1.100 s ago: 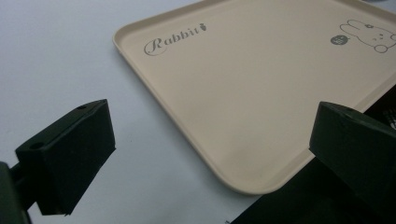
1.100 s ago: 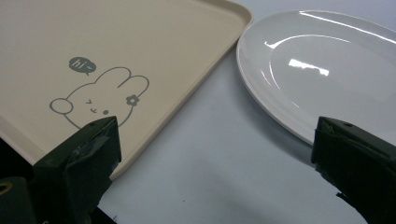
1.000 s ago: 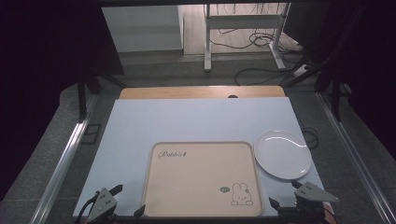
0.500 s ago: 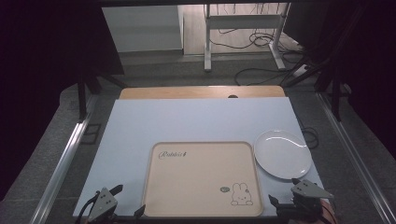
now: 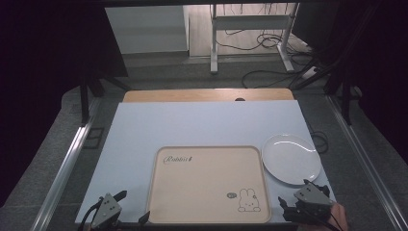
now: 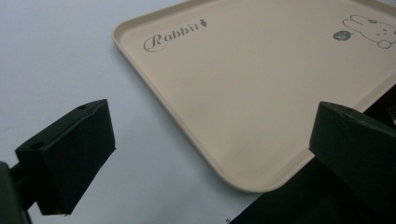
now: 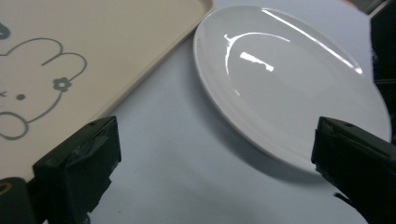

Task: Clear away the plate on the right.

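At the table's near edge, each hand-held gripper, left [image 5: 126, 208] and right [image 5: 300, 196], gapes beside tray [image 5: 208, 185] and plate [image 5: 290, 159].

So there's a beige tray [image 5: 208, 185] lying flat at the near edge of the table, empty, with "Rabbit" lettering in its far-left corner and a little bunny drawing near-right. Just beside its right edge sits a glossy white plate [image 5: 290, 159], round, shallow, empty, flat on the table.
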### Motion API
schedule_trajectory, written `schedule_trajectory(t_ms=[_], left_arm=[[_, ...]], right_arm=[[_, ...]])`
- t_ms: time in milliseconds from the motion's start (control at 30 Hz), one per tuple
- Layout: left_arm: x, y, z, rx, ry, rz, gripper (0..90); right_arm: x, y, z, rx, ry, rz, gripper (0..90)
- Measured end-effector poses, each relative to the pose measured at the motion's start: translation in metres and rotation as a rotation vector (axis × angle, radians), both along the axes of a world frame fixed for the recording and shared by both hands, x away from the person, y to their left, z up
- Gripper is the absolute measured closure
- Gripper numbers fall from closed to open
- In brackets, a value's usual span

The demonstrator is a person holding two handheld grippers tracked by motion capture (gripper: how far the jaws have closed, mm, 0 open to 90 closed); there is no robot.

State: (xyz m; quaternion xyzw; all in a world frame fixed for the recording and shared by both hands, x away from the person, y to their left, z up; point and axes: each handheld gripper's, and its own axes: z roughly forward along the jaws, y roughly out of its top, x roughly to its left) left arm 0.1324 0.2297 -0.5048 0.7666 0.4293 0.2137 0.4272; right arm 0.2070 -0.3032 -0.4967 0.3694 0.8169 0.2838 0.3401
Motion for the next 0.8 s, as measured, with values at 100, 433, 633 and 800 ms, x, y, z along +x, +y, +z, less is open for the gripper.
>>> schedule_trajectory(t_ms=[100,433,633,800], left_arm=[[0.000,0.000,0.000,0.002,0.001,-0.001,0.0],[0.000,-0.001,0.000,0.006,0.004,-0.003,0.0],[0.001,-0.001,0.000,0.007,0.005,-0.003,0.0],[0.001,-0.001,0.000,0.007,0.005,-0.003,0.0]], right_arm=[[0.001,0.002,0.000,-0.050,-0.016,-0.003,8.1],[0.005,0.010,-0.004,-0.265,-0.073,0.001,18.2],[0.010,0.013,-0.010,-0.366,-0.077,0.016,19.0],[0.013,0.018,-0.017,-0.519,-0.094,0.050,25.1]])
